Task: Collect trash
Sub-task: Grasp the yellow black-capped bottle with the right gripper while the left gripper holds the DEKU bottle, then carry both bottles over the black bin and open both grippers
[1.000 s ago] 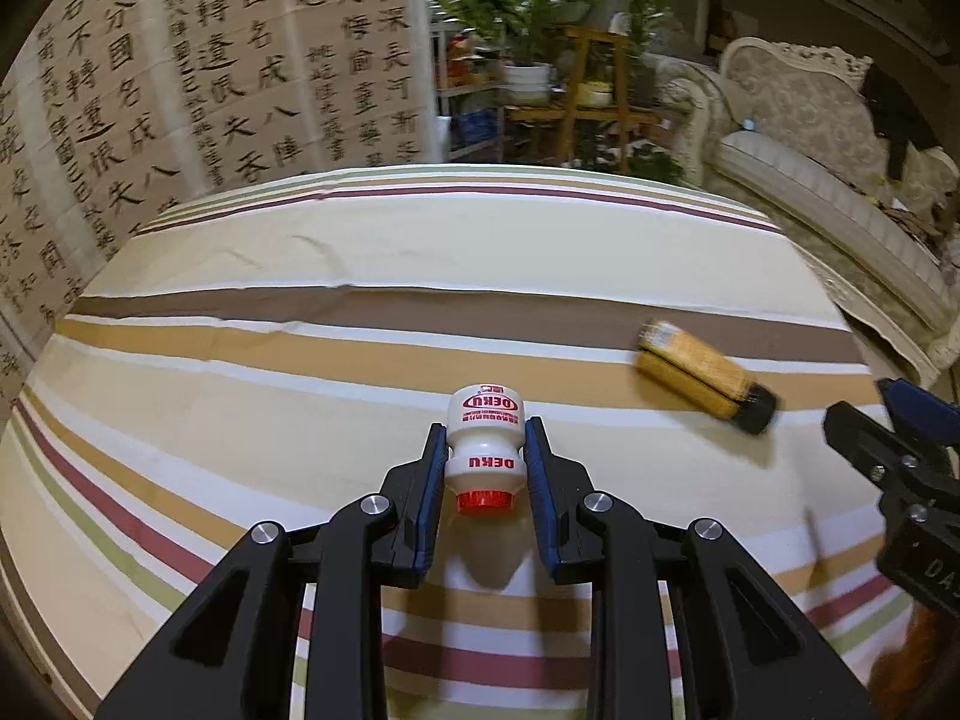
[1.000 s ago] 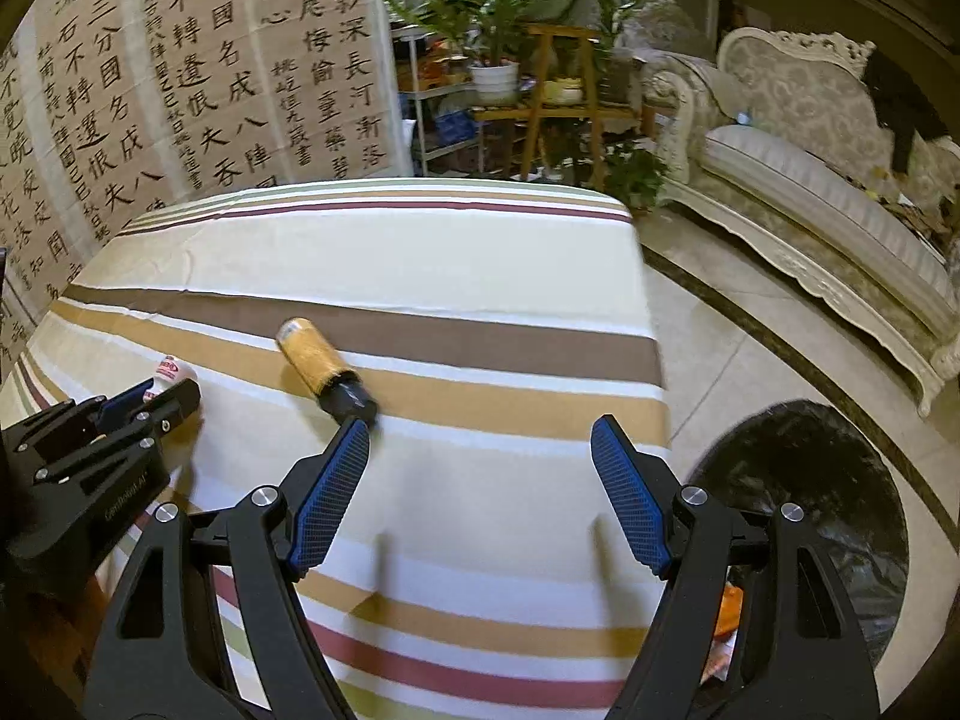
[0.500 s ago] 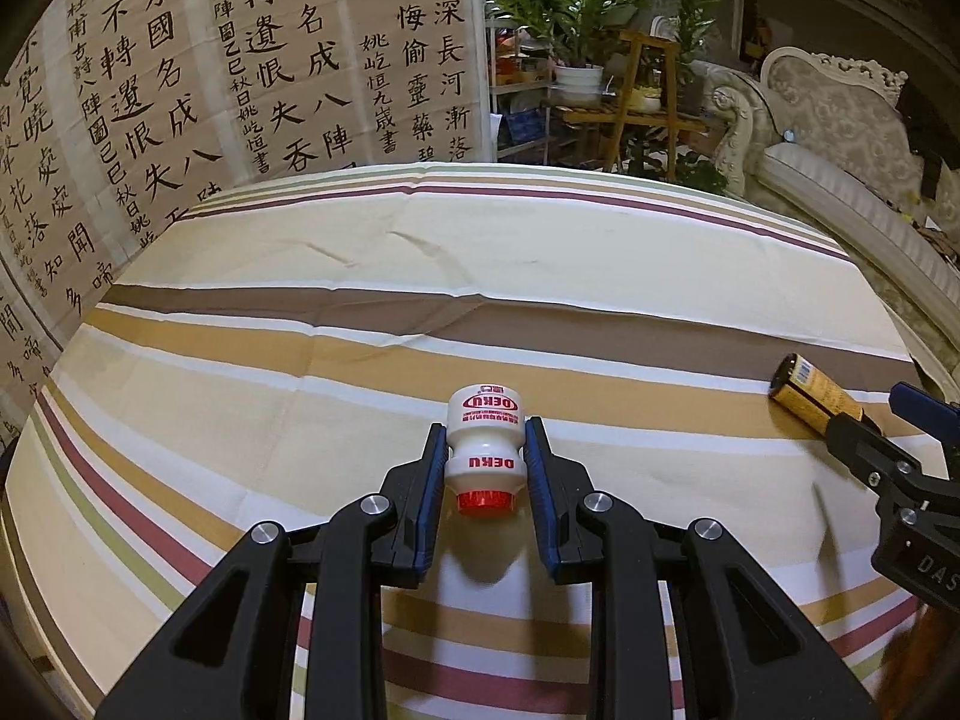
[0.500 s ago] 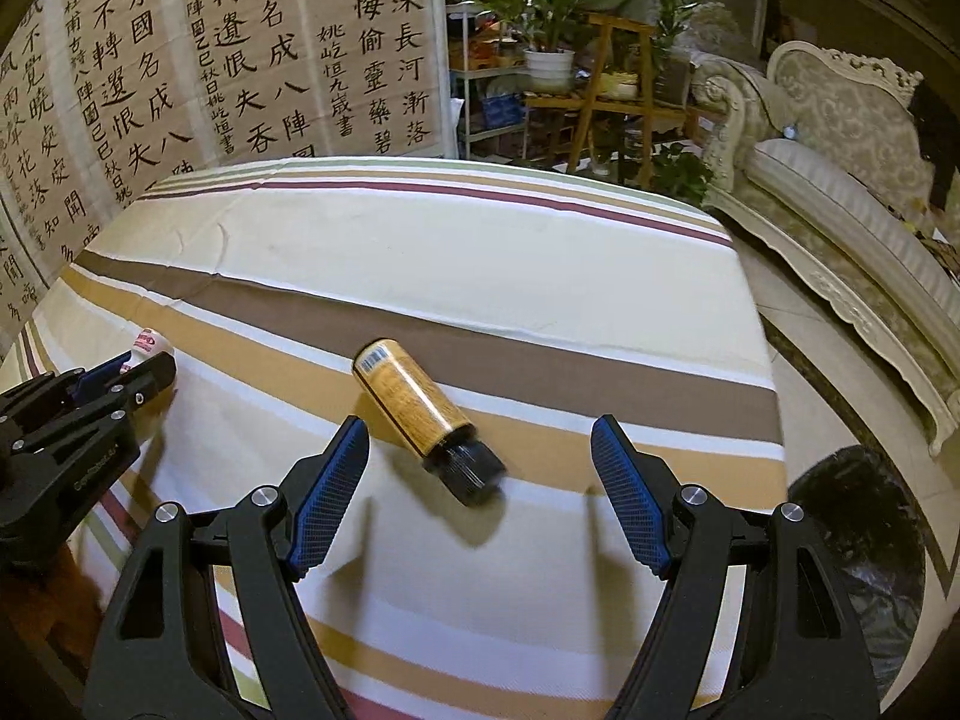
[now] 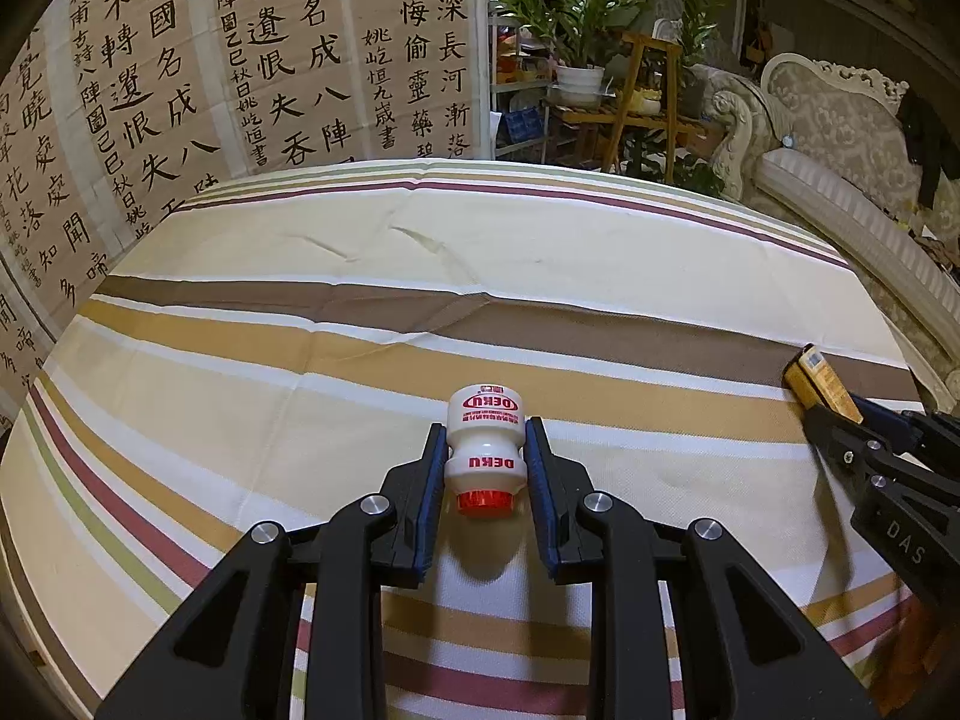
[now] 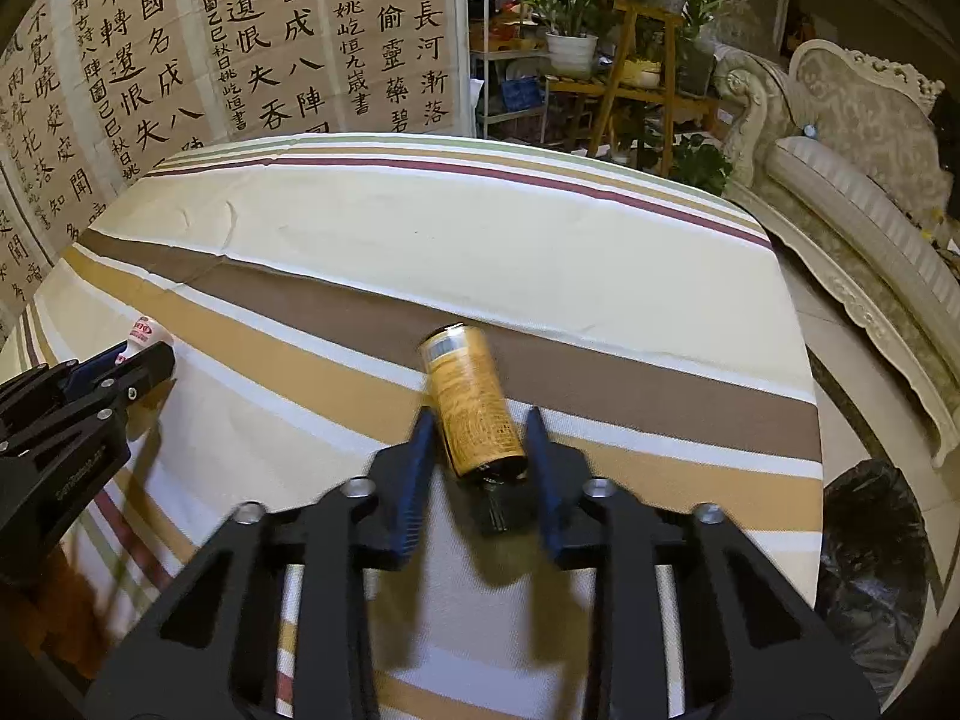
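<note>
My left gripper (image 5: 485,438) is shut on a small white bottle (image 5: 485,441) with red DEKU lettering and a red cap, held over the striped tablecloth (image 5: 420,252). My right gripper (image 6: 477,429) stands around a yellow bottle (image 6: 471,402) with a black cap that lies on the cloth; the fingers are close on both sides, with a small gap on the left. In the left wrist view the yellow bottle (image 5: 819,375) and right gripper show at the right edge. In the right wrist view the white bottle (image 6: 144,333) shows at the left.
A black trash bag (image 6: 870,564) sits on the floor past the table's right edge. A calligraphy screen (image 5: 210,60) stands behind the table. A plant stand (image 6: 618,60) and a sofa (image 6: 870,180) are beyond it.
My right gripper moved left over the table, came around the yellow bottle and narrowed from wide open. My left gripper kept its hold on the white bottle.
</note>
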A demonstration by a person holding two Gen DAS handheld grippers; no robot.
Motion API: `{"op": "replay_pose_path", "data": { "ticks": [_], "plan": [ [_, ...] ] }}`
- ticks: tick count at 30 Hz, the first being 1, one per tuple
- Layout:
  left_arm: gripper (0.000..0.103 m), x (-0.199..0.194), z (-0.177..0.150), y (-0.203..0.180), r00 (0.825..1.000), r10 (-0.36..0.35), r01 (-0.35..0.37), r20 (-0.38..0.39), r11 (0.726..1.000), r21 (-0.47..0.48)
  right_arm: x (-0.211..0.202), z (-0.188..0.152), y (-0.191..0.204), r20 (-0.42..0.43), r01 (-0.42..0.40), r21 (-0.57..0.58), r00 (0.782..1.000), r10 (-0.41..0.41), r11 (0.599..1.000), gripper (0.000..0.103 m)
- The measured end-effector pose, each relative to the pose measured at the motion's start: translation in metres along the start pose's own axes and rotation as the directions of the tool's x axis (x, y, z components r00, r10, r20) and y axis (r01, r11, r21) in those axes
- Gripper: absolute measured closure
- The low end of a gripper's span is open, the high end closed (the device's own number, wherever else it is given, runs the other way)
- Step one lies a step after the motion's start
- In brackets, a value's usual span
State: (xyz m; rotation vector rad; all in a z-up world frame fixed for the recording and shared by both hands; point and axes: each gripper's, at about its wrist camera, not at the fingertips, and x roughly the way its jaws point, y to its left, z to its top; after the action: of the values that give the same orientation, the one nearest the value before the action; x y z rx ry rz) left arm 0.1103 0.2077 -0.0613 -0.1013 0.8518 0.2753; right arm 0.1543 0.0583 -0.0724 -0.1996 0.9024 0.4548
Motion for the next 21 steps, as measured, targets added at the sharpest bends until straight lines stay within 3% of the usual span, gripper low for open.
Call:
{"op": "replay_pose_path", "data": {
  "ticks": [21],
  "plan": [
    [0.076,-0.037,-0.031,-0.036,0.996,-0.088,0.088,0.016,0.995,0.039,-0.055,-0.048,-0.011,0.046,0.005,0.047,0.999,-0.007,0.999,0.080]
  ]
}}
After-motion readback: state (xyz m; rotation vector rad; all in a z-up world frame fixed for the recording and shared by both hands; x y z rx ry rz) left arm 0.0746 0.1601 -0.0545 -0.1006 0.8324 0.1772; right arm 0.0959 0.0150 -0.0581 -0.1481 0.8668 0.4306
